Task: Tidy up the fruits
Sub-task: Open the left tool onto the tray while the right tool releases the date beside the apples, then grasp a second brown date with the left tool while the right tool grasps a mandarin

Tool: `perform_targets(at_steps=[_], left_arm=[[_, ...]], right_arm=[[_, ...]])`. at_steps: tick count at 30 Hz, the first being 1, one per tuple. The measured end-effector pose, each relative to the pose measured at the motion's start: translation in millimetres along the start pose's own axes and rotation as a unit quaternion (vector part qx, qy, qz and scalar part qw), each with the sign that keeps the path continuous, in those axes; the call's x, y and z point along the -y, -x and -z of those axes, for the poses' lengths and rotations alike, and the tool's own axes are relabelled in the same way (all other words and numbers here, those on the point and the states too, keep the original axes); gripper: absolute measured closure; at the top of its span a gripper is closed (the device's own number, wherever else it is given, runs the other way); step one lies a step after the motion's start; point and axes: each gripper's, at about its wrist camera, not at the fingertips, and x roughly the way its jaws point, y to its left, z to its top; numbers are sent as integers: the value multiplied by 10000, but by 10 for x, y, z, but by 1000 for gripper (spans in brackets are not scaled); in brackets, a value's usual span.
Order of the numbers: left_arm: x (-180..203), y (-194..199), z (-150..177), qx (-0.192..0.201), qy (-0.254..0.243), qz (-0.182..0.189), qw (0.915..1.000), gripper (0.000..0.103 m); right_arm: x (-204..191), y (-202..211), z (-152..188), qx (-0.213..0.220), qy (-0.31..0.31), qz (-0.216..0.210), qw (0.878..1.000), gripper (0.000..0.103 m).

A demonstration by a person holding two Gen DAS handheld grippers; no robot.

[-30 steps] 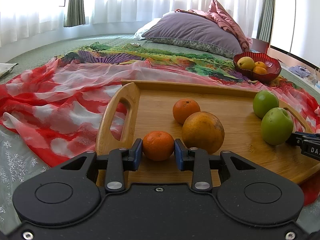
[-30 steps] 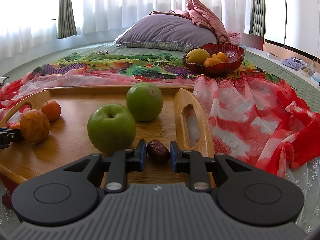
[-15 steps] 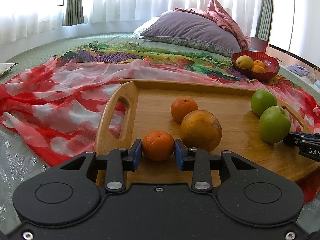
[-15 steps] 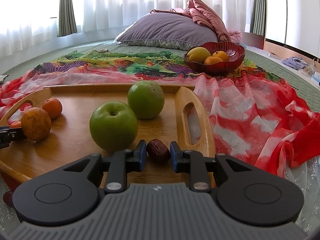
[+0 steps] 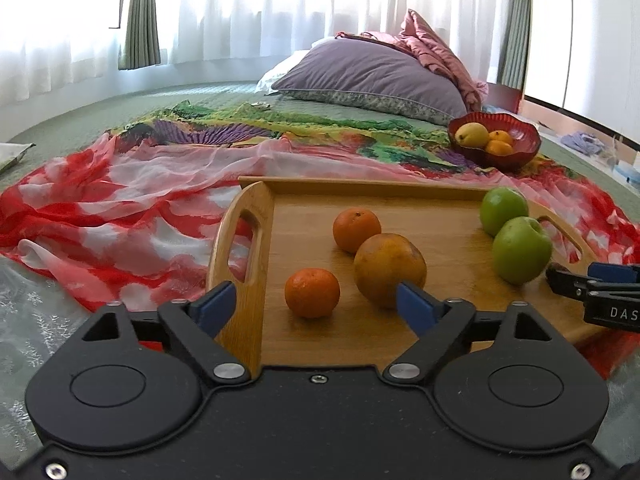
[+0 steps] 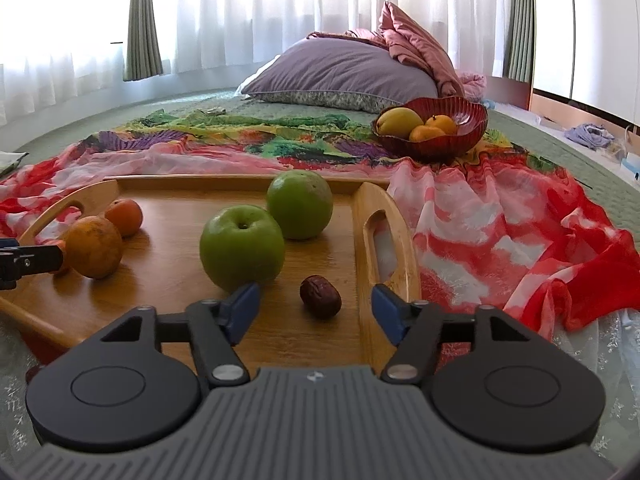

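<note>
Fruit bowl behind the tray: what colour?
Dark red, ribbed with a wavy rim: the bowl shows best in the right wrist view.

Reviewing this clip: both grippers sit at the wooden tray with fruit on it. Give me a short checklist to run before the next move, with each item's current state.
1. Left gripper open: ok, blue pads spread wide.
2. Small mandarin free of the left pads: ok, it sits on the wooden tray with gaps on both sides.
3. Right gripper open: ok, pads spread wide.
4. Date free: ok, it lies on the tray between the pads, touching neither.
5. Fruit staying put: cannot tell from one moment; none looks blurred.
6. Room in the red bowl: ok, its right part looks free beside three fruits.
</note>
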Motion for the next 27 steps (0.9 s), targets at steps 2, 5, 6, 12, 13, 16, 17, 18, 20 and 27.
perform_targets(at_steps=[2, 5, 6, 12, 13, 16, 17, 18, 20, 27], left_arm=[[8, 62, 24, -1, -30, 42, 10000, 14], [15, 165, 72, 6, -60, 107, 9999, 9], [21, 196, 85, 15, -71, 128, 9999, 8], [70, 369, 168, 43, -113, 248, 9996, 6], [74, 393, 180, 50, -111, 266, 9996, 6], [97, 466, 221, 51, -144, 363, 9992, 5], [110, 488, 237, 53, -166, 381, 9991, 5], [123, 506, 252, 53, -193, 395, 9990, 5], [146, 524, 283, 40, -229, 409, 9989, 5], [211, 558, 381, -52, -287, 527, 9982, 5]], right_arm=[[-3, 47, 10, 29, -16, -43, 10000, 22], [-25, 135, 38, 111, -3, -115, 9999, 17], [-36, 166, 48, 134, 10, -146, 9998, 15], [-146, 322, 112, 244, 153, -322, 9991, 11], [-169, 344, 126, 265, 184, -346, 9989, 11], [-238, 412, 172, 328, 291, -411, 9982, 9], [-260, 431, 188, 344, 339, -438, 9979, 8], [-286, 452, 205, 356, 393, -466, 9975, 8], [-334, 485, 241, 372, 493, -501, 9968, 7], [-480, 549, 371, 386, 811, -578, 9943, 6]])
